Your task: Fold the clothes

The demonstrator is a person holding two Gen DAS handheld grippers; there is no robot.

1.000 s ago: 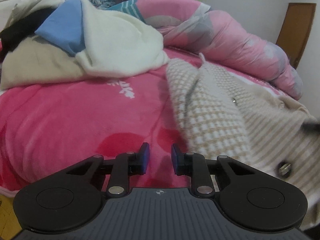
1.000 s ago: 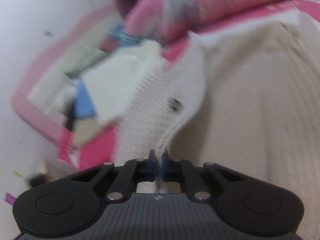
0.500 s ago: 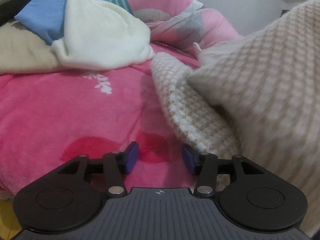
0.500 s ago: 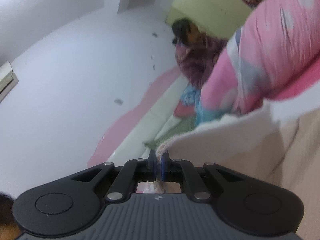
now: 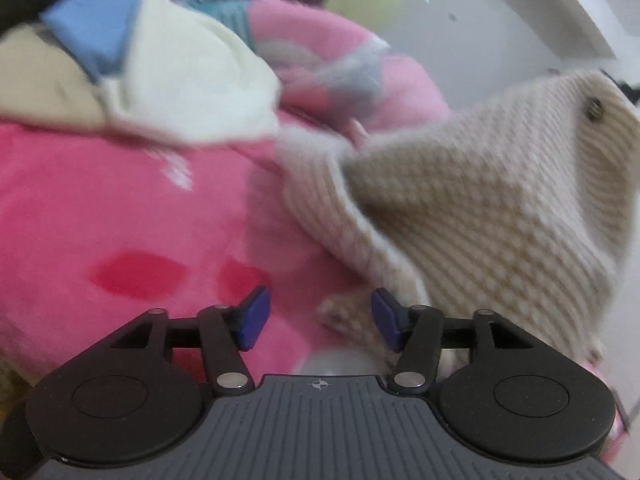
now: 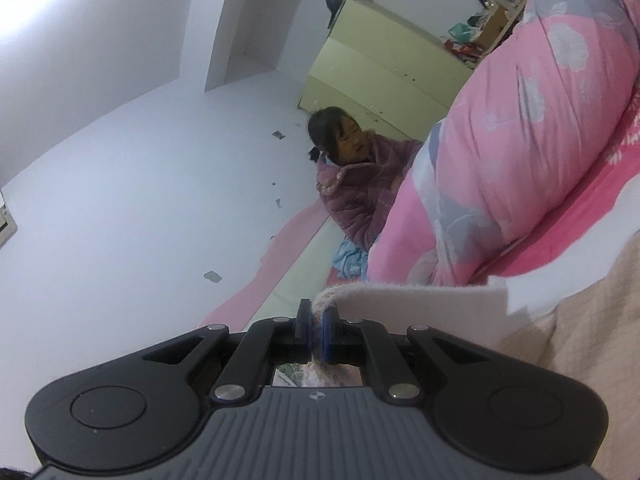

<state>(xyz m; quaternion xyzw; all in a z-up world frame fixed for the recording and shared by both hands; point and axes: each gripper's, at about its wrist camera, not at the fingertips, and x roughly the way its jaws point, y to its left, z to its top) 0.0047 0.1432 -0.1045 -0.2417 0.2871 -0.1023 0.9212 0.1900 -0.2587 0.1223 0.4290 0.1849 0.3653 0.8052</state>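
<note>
A beige waffle-knit cardigan (image 5: 472,216) with a dark button hangs lifted above the pink bed at the right of the left wrist view. My left gripper (image 5: 318,318) hovers low over the pink blanket (image 5: 120,216); its jaws are opening, and a bit of the cardigan's lower edge lies between the blue pads without being pressed. In the right wrist view my right gripper (image 6: 316,330) is shut on the cardigan's edge (image 6: 420,300) and holds it up, pointing level across the room.
A heap of clothes (image 5: 152,64), cream, blue and beige, lies at the back left of the bed. A rolled pink flowered quilt (image 6: 512,136) runs along the far side. A person in a purple jacket (image 6: 356,192) sits beyond it, near a pale green cabinet (image 6: 384,68).
My left gripper's jaws have spread apart. My right gripper has risen with the cardigan's edge, lifting the knit off the bed, and now faces the wall and the seated person.
</note>
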